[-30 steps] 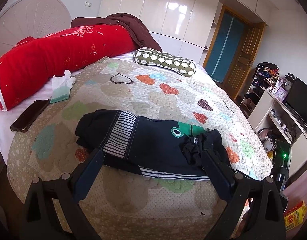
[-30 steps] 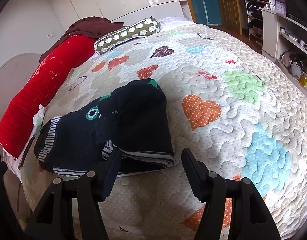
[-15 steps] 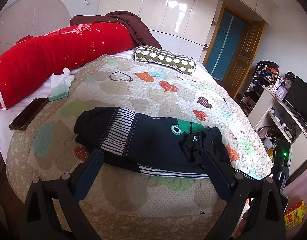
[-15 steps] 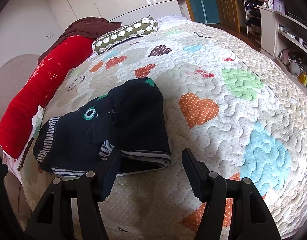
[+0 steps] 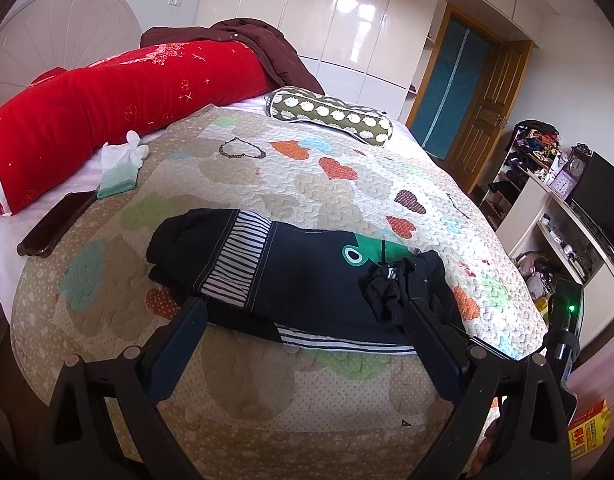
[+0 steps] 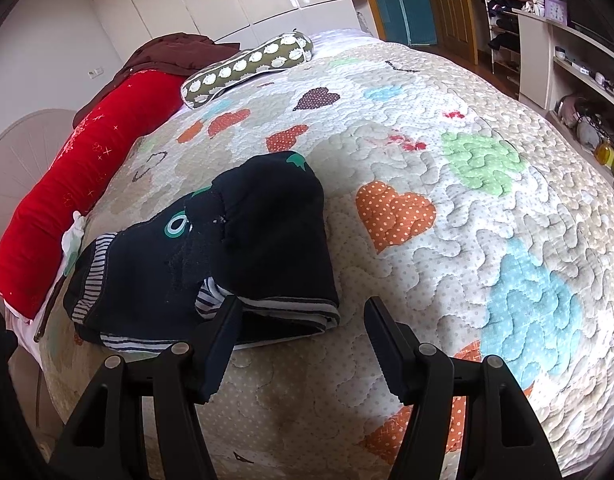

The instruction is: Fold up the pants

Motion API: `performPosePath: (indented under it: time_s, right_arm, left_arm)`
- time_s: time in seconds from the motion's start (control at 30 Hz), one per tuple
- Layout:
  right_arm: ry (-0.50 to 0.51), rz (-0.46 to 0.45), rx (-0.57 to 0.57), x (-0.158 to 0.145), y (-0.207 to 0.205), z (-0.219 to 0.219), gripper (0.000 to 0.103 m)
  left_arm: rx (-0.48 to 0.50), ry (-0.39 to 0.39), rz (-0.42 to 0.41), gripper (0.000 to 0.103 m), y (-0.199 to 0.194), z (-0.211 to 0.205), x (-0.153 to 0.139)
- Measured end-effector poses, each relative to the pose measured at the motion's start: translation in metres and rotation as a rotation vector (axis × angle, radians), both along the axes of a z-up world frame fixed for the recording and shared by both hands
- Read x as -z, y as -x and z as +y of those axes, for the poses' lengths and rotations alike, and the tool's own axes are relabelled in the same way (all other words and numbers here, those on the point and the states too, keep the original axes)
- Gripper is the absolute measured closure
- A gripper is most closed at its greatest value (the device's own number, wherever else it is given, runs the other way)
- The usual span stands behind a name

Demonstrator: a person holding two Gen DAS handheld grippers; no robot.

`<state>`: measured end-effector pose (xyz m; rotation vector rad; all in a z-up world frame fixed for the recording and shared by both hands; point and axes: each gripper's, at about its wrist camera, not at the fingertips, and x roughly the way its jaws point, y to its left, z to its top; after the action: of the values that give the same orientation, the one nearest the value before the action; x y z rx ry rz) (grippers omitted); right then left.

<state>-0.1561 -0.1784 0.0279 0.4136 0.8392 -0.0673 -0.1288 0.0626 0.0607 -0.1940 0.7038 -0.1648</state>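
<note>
Both grippers, left (image 5: 303, 320) and right (image 6: 301, 318), had drawn slightly back with fingers spread and empty, leaving the dark navy striped-trim pants (image 5: 307, 280) folded into a compact bundle on the heart-patterned quilt (image 6: 447, 160), the fold apparently complete.

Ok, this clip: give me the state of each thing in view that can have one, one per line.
Pants: folded into a flat bundle on the quilt, held by neither gripper.
Left gripper: open, empty, fingers spread before the pants.
Right gripper: open, empty, at the pants' near edge.
Gloves: lying loose by the red bolster.
Phone: flat, screen dark.
Door: open.
</note>
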Motion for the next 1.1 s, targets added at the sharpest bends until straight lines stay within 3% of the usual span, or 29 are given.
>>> performPosePath:
  time_s: [1.1]
  right_arm:
    - [-0.003,-0.011,0.004,-0.003,0.002,-0.004,0.035]
  left_arm:
    - [0.003,-0.058,0.015,0.005,0.001,-0.014,0.003]
